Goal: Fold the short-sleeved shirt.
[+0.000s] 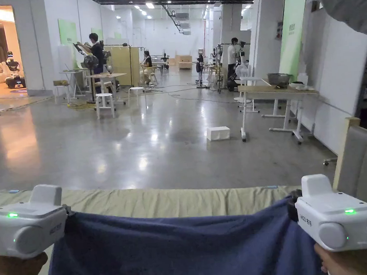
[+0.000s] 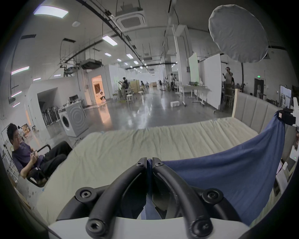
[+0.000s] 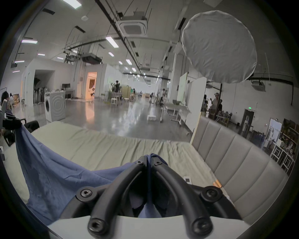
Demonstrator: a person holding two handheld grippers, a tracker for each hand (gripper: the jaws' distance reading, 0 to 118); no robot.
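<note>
A blue short-sleeved shirt [image 1: 180,252] hangs stretched between my two grippers above a bed with a pale cream sheet [image 1: 164,199]. My left gripper [image 1: 67,219] pinches the shirt's upper left corner. My right gripper [image 1: 292,210] pinches its upper right corner. In the left gripper view the black jaws are pressed together on a fold of blue shirt [image 2: 218,176], at the left gripper [image 2: 149,161]. In the right gripper view the right gripper [image 3: 148,159] clamps the blue shirt [image 3: 56,174] the same way. The cloth's lower part is out of frame.
A grey padded headboard [image 1: 366,168] rises at the bed's right end. Beyond the bed lies a polished concrete floor with a white box [image 1: 218,133], a wheeled table [image 1: 275,91] and stools. A seated person [image 2: 25,155] is off the bed's left side.
</note>
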